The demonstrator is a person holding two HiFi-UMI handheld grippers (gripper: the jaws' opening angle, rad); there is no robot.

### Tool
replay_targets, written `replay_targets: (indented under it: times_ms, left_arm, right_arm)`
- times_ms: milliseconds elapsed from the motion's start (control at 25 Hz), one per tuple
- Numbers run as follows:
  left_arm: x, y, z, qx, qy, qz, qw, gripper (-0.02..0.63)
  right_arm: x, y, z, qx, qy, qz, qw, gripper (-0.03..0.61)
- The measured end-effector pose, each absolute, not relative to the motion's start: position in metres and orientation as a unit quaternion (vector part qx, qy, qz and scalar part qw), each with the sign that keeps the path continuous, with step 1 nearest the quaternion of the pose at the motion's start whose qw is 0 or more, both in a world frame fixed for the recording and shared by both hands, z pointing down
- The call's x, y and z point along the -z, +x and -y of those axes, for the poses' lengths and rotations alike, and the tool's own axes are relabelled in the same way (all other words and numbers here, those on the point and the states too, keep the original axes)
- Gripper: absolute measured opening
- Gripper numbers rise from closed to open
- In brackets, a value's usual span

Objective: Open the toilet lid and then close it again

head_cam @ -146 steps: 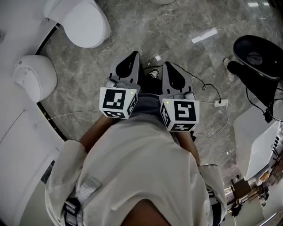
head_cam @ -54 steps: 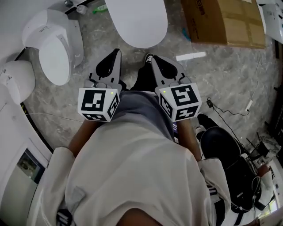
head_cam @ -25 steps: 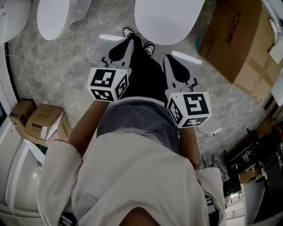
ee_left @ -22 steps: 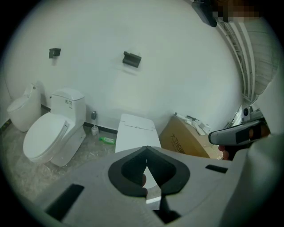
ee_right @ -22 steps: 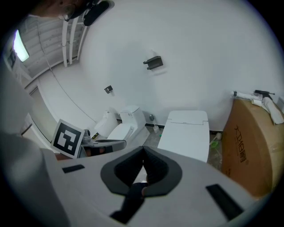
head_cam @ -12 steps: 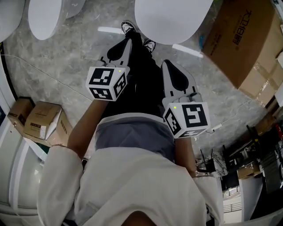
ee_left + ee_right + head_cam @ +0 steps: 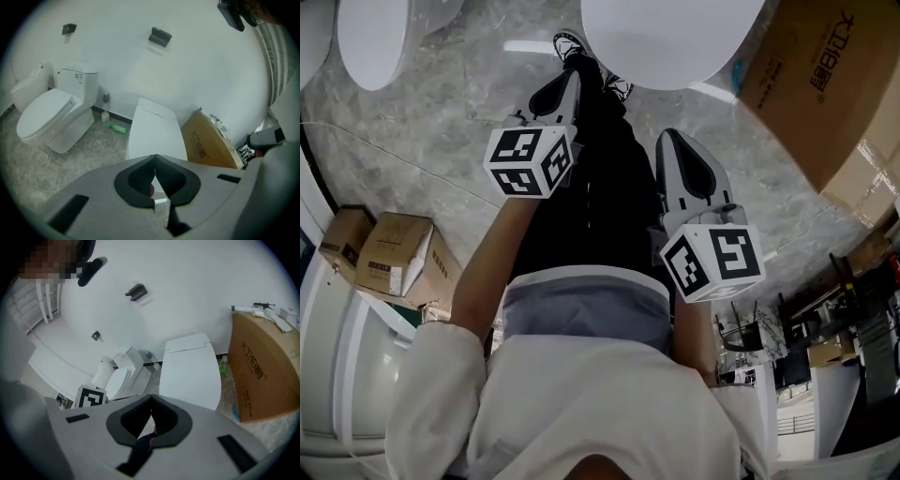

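A person stands right in front of a white toilet, and its toilet lid [image 7: 675,37] is down. The toilet sits at the far edge of the grey stone floor [image 7: 441,141], against the white wall [image 7: 197,61]. A big cardboard box [image 7: 825,84] leans just beside it on one side. Another toilet [image 7: 370,42] stands well apart on the other side.

The lid looks like hard, smooth plastic. I think it is stiff and not very heavy, but it could be slippery. It should swing up on a hinge at the back, by the wall. So the best place to take hold is the front edge, the part nearest the person. I think a finger tip could slip under that edge and lift. Let go too soon and the lid might drop with a bang, so it should be brought down slowly.

The left gripper [image 7: 573,74] points down toward the lid. Its fingers [image 7: 136,185] are pressed together at the tips, with nothing between them. The right gripper [image 7: 669,135] is the same: its fingers [image 7: 129,423] meet at the tips and hold nothing. Neither gripper touches the lid.
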State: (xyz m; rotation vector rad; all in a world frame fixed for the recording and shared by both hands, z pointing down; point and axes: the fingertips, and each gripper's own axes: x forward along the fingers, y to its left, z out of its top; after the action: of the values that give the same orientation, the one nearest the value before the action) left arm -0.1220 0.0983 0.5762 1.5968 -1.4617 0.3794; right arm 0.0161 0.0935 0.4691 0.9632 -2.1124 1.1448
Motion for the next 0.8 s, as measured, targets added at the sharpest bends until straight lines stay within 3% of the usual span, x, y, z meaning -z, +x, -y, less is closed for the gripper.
replay_targets:
  times_ms: [440, 600, 800]
  left_arm:
    - [-0.672, -0.103, -0.108, -0.127, 0.602, 0.565, 0.550, 0.009]
    - [-0.699, -0.095, -0.109, -0.118, 0.591, 0.558, 0.570, 0.090]
    - [-0.724, -0.089, -0.108, -0.108, 0.574, 0.557, 0.590, 0.124]
  right_arm:
    - [-0.512, 0.012, -0.101, -0.452, 0.344, 0.773, 0.284, 0.011]
    - [-0.522, 0.021, -0.106, -0.457, 0.341, 0.767, 0.293, 0.011]
    - [-0.535, 0.033, -0.110, -0.464, 0.341, 0.759, 0.304, 0.011]
